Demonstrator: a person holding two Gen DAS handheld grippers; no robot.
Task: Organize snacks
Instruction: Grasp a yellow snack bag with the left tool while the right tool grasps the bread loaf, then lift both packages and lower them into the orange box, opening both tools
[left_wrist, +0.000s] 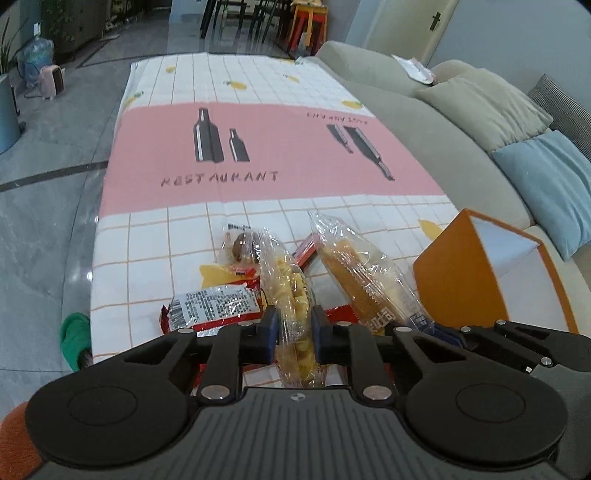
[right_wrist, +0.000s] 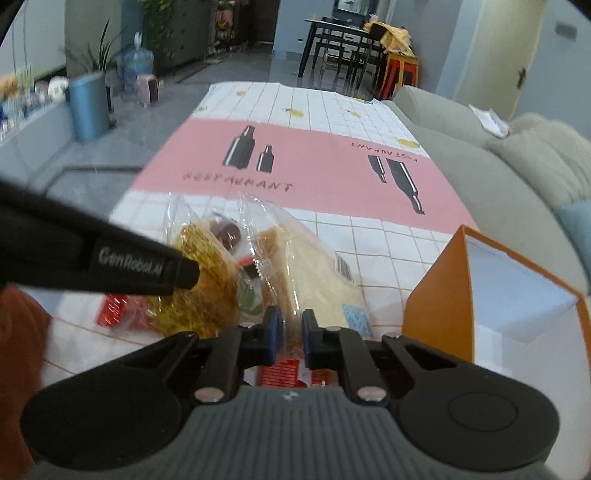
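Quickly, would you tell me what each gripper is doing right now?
Left gripper: shut on the yellow snack bag.
Right gripper: shut on the pale cake bag.

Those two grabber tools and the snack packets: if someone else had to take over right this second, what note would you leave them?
Left gripper: jaws shut on a clear packet of yellow snacks.
Right gripper: jaws shut on a clear-wrapped pale cake packet.
Orange box: open, on the right side of the tablecloth, beside the pile; what shows of its white inside holds no snack.
Still on the cloth: a red packet showing its printed label, a small packet with a brown round snack, and more red wrappers underneath.
Done: two packets gripped.
Left: probably move both into the box, then the rest.
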